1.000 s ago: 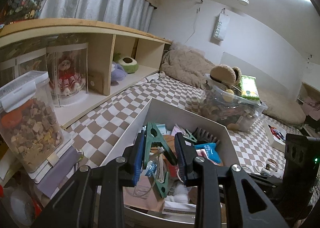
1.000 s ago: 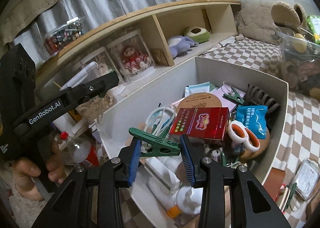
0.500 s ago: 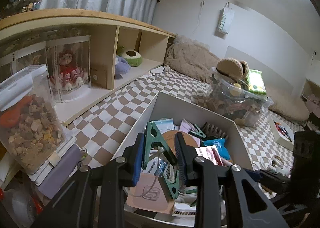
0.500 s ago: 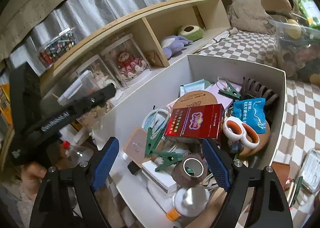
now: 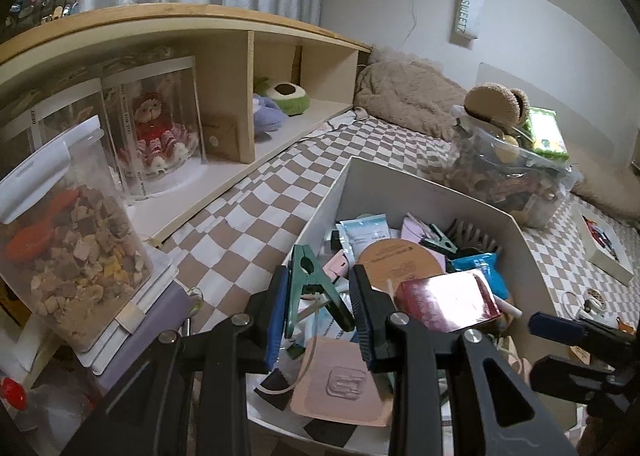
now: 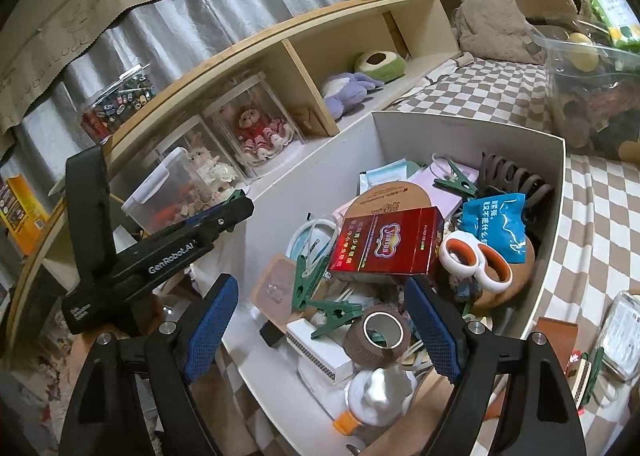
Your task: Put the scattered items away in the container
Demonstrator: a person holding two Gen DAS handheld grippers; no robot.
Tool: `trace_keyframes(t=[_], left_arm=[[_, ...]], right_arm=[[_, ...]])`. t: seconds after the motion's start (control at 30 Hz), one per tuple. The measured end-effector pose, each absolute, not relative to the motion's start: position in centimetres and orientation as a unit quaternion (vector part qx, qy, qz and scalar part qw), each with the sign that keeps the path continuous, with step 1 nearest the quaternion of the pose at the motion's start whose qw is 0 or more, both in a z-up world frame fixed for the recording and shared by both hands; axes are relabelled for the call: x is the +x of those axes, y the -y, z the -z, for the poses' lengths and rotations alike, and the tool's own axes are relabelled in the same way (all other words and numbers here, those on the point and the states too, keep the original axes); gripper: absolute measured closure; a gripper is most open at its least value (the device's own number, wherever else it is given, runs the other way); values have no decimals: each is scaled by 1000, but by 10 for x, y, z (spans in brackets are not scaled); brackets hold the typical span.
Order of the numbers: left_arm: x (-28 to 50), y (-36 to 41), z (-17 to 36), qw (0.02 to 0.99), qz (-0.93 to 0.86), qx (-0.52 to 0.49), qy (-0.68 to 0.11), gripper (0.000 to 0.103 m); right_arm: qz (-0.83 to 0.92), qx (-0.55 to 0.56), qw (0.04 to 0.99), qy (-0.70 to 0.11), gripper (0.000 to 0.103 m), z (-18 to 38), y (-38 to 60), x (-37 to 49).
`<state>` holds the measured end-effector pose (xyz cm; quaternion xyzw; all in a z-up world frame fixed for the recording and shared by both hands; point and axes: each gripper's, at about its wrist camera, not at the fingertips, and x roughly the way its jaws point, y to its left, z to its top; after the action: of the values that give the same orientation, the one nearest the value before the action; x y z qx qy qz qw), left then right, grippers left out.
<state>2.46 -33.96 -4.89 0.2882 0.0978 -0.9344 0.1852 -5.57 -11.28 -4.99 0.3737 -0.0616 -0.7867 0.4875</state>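
Note:
A white box (image 5: 440, 192) (image 6: 460, 128) on the checkered bed holds a red carton (image 6: 388, 246), a blue packet (image 6: 496, 220), a tape roll (image 6: 380, 332) and several other small items. My left gripper (image 5: 318, 296) (image 6: 230, 212) hangs over the box's near left corner. A green clothes peg (image 5: 312, 284) stands upright between its blue pads, which still touch it as the jaws are opening. My right gripper (image 6: 320, 296) (image 5: 560, 352) stands wide open above the box's near end with nothing in it. Two green pegs (image 6: 336, 314) lie below it.
A clear jar of dried snacks (image 5: 68, 248) stands left of the box. The wooden shelf (image 5: 240, 32) with boxed dolls runs behind it. A clear tub of plush toys (image 5: 512, 172) sits beyond the box. Loose items (image 6: 624, 332) lie on the cover to the right.
My right gripper opened wide and let its green peg fall into the box. My left gripper came forward and down over the box with its peg.

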Motion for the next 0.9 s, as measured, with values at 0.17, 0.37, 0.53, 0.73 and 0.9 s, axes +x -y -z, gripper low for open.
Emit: trace_keyframes(t=[0.17, 0.37, 0.53, 0.73, 0.9], left_arm=[[29, 346, 50, 203, 932, 282, -102, 40], [33, 349, 48, 205, 932, 278, -110, 40], [31, 342, 47, 197, 934, 279, -103, 40], [32, 338, 44, 192, 937, 275, -102, 40], [39, 342, 39, 193, 939, 264, -109, 39]], right_arm=[[787, 374, 487, 62, 18, 49, 112, -56], [785, 377, 487, 73, 18, 48, 108, -59], [779, 380, 492, 86, 18, 48, 108, -60], [740, 414, 514, 127, 18, 57, 116, -65], [722, 442, 516, 132, 18, 63, 128, -68]])
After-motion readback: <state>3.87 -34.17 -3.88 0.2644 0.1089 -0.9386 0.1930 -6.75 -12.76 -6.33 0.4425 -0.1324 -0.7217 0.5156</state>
